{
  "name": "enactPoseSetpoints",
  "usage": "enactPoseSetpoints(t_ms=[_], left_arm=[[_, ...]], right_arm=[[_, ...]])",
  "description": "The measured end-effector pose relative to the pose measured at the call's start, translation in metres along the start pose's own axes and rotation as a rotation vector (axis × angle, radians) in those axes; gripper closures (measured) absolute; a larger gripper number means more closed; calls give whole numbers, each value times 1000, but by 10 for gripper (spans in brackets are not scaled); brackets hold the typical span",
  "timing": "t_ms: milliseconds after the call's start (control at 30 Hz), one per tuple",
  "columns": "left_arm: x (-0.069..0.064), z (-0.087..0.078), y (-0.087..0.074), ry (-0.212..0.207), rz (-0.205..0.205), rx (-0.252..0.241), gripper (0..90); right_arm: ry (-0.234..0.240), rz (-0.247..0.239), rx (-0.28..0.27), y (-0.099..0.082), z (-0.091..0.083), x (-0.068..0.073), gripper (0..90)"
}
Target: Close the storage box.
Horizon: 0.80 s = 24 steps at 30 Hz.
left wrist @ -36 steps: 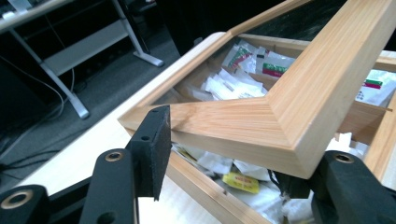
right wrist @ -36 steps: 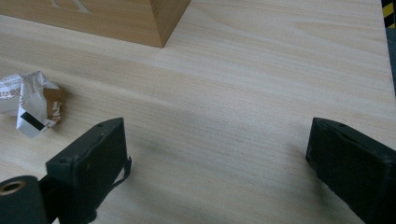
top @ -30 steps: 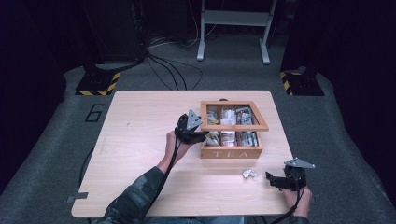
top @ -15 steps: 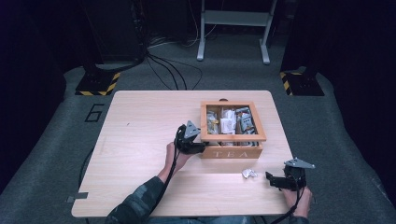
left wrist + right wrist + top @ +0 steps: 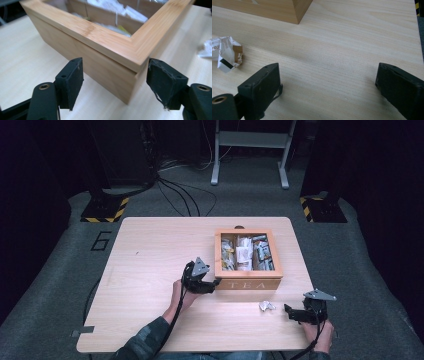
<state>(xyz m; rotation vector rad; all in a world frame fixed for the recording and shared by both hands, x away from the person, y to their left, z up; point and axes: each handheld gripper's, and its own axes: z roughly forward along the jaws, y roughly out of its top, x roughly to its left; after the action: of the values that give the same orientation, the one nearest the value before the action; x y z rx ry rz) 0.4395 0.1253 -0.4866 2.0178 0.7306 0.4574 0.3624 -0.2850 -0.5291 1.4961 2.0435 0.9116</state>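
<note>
**Left gripper straddles the corner of the tea box; right gripper rests near a crumpled wrapper**

A wooden box [image 5: 248, 262] with a glass-paned lid sits on the right half of a light wood table [image 5: 150, 250], with the word TEA on its front face. Through the pane, sachets [image 5: 243, 252] show in three compartments. The lid is down, flush on the box body.

The left gripper [image 5: 209, 283] is at the box's front left corner. In the left gripper view its jaws stand apart, one on each side of that corner [image 5: 132, 62], just beside the wood; whether either pad touches it cannot be told. The seam between lid and body runs just above the level of the pads. The left hand [image 5: 178, 292] holds the gripper from behind, its sleeve coming in from the bottom edge of the high view.

The right gripper [image 5: 290, 312] lies low near the table's front right, well apart from the box, held by the right hand [image 5: 320, 335]. In the right gripper view its jaws are spread wide over bare tabletop, holding nothing.

A small crumpled wrapper [image 5: 266, 306], white with brown and black print, lies on the table between the box front and the right gripper, just ahead of its jaws. In the right gripper view it sits up and left of the near jaw.

Beyond the table are a grey floor, black cables [image 5: 182, 195] and a metal stand [image 5: 250, 145].
</note>
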Motion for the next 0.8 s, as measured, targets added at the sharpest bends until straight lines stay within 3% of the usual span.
enactPoseSetpoints(t_ms=[200, 500, 667, 800], left_arm=[[8, -23, -17, 18, -44, 13, 203], [19, -67, -44, 66, -57, 53, 123], [25, -88, -67, 108, -70, 128, 83], [32, -102, -91, 142, -107, 183, 53]], right_arm=[[-8, -17, 4, 0, 1, 1, 53], [-9, -18, 4, 0, 1, 1, 51], [-10, -18, 4, 0, 1, 1, 51], [-11, -18, 4, 0, 1, 2, 51]])
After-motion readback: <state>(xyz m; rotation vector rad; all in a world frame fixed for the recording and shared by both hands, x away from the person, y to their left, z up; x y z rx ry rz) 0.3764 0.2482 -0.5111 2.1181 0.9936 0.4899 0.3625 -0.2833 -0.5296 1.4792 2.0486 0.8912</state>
